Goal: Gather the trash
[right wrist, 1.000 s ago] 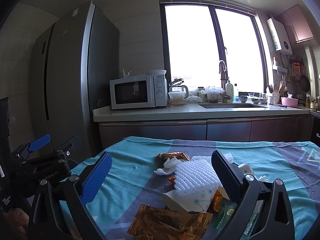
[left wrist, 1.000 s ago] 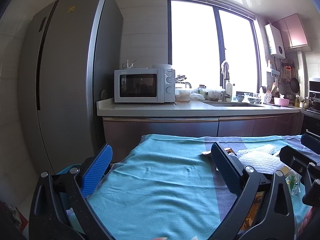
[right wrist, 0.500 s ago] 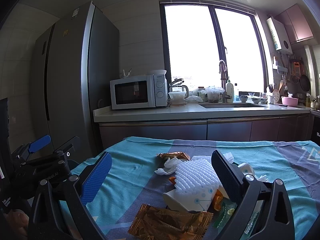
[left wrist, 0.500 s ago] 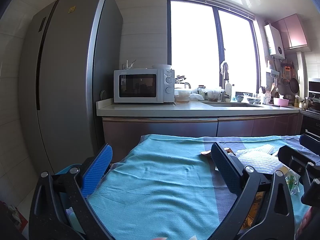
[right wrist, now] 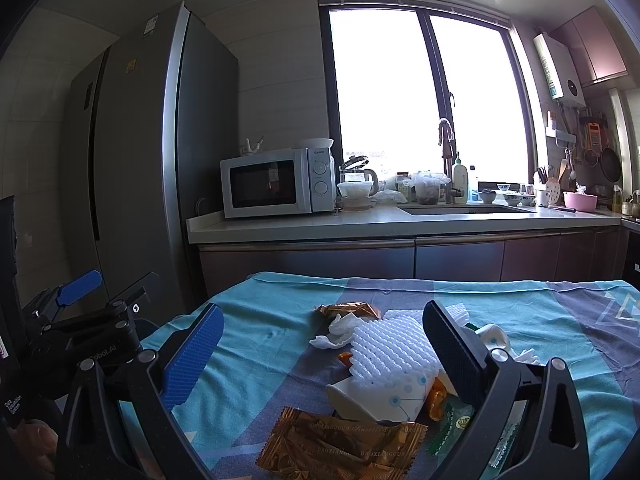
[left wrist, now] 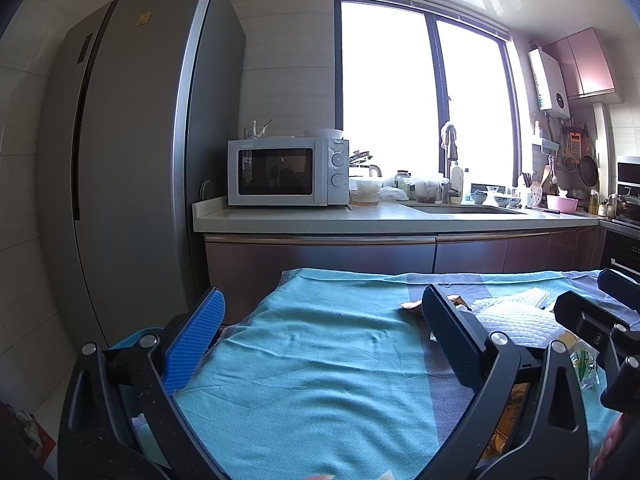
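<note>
Trash is lying in a loose heap on the cloth-covered surface [right wrist: 256, 344], right in front of our right gripper [right wrist: 320, 354], whose fingers are spread wide and gripping nothing. We are holding that gripper low and level, probably so the heap is sitting between the two fingers, ready for a first pick.

Nearest to us, a gold foil wrapper [right wrist: 340, 446] is lying flat, its long axis running left to right across our view, one short end pointing toward the right finger. Just behind it, touching, a white paper cup [right wrist: 376, 398] is tipped on its side; we cannot tell which way its mouth is facing. A white foam net sleeve [right wrist: 390, 344] is resting on the cup, its length slanting away from us toward the upper left. Beyond that, a crumpled white tissue [right wrist: 338, 330] and a second gold wrapper [right wrist: 350, 309] are sitting at the far edge of the heap.

Our left gripper [left wrist: 322, 338] is hovering over bare teal cloth to the left of the heap, fingers also wide apart and empty, likely waiting its turn.

Farthest away, a kitchen counter [right wrist: 400, 222] with a microwave [right wrist: 276, 184] is running beneath a bright window [right wrist: 420, 96].
</note>
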Motion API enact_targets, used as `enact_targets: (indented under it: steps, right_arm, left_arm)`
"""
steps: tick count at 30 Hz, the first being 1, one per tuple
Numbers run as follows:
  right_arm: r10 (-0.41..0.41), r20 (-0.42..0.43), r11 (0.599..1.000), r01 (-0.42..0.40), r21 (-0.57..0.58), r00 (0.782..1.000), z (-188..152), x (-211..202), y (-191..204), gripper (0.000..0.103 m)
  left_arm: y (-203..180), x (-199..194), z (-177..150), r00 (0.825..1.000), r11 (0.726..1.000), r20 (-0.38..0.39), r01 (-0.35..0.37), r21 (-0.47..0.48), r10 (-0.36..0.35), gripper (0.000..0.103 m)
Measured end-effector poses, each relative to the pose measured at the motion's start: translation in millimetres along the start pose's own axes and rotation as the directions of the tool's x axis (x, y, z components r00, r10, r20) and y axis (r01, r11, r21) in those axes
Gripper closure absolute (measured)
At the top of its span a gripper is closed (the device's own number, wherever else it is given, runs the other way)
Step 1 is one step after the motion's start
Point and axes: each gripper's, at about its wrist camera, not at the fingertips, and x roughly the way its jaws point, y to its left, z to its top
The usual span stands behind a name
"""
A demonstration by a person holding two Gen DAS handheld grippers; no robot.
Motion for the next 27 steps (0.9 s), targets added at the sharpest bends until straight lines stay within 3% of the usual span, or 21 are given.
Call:
enact_targets:
  steps: [27]
  right_arm:
    - [0.007, -0.007, 1.0, -0.007, 0.006, 1.0, -1.3, 1.6, -1.2, 0.007]
  left_arm:
    - [-3.1, 3.0, -3.4, 1.0, 1.0, -0.006, 0.006, 0.003, -0.006, 0.006]
